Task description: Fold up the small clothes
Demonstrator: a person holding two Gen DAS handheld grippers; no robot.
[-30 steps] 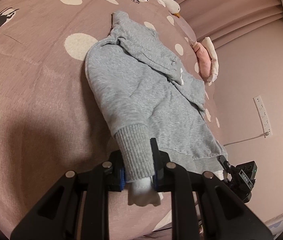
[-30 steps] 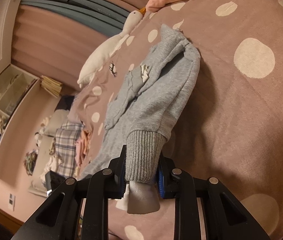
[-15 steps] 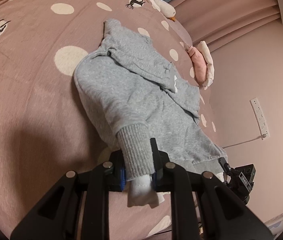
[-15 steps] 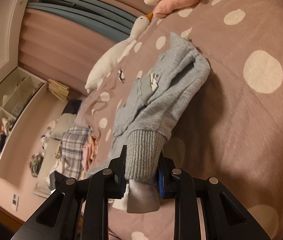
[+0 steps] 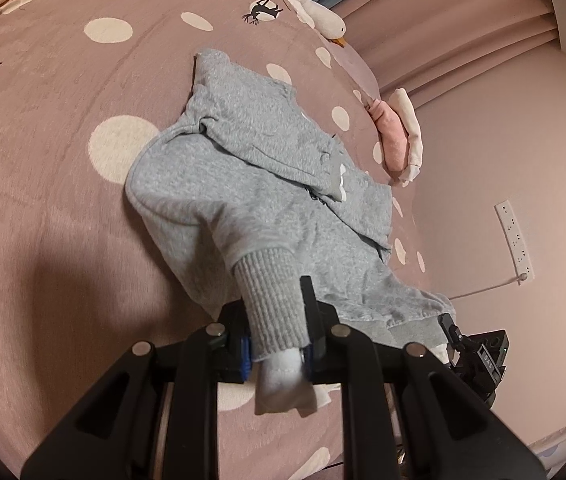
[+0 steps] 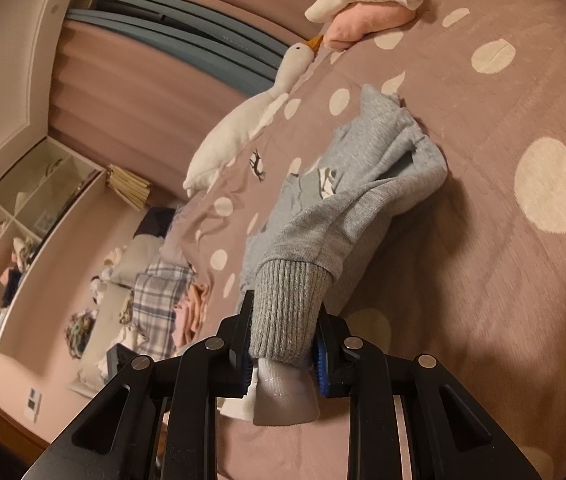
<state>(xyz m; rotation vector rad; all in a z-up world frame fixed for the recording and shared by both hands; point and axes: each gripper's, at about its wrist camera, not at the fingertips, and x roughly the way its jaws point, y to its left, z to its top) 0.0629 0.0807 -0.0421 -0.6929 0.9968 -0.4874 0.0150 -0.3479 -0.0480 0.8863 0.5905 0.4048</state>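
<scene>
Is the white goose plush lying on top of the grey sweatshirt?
No, in the right wrist view the goose plush lies on the spotted bedspread, apart from the grey sweatshirt.

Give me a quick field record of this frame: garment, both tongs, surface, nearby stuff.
garment: grey sweatshirt, partly folded, lying on the bed
left tongs: shut on a ribbed cuff
right tongs: shut on the other ribbed cuff
surface: pink bedspread with white dots
nearby: goose plush; pink and white clothes past the sweatshirt
</scene>
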